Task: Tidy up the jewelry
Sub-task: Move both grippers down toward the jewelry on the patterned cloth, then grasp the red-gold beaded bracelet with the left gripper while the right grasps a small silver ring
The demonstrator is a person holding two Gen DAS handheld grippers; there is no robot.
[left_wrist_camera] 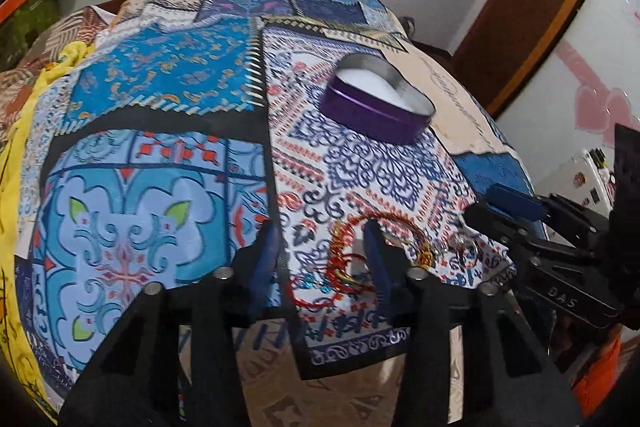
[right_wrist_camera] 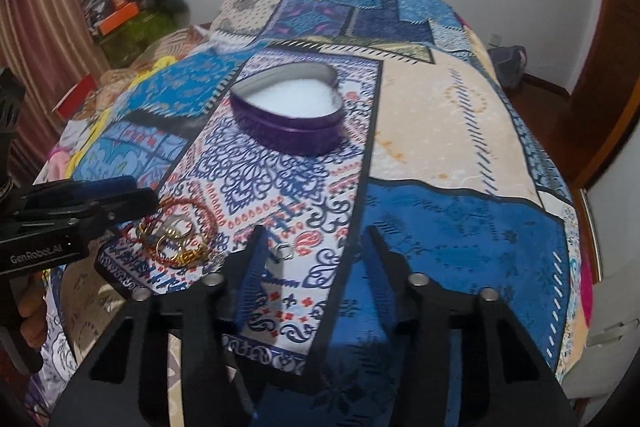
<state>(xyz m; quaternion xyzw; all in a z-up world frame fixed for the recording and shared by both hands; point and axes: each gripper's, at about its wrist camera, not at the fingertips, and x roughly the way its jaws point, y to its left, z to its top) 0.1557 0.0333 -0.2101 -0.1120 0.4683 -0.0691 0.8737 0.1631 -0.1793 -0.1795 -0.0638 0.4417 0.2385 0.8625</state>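
Jewelry [left_wrist_camera: 372,255], a tangle of red and gold bangles, lies on the patterned bed cover [left_wrist_camera: 160,99] at lower centre of the left view. Left tool [left_wrist_camera: 322,251] released, fingers astride the pile. Right tool [right_wrist_camera: 316,255] released, empty. Purple heart tin [right_wrist_camera: 286,111] sits beyond, uncovered.

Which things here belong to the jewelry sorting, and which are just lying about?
For the job:
heart-shaped tin, open and white inside
red bangles
gold rings
small silver ring
left tool, open over the bangles
right tool, open

Lying about:
patterned bedspread
yellow cloth
orange box
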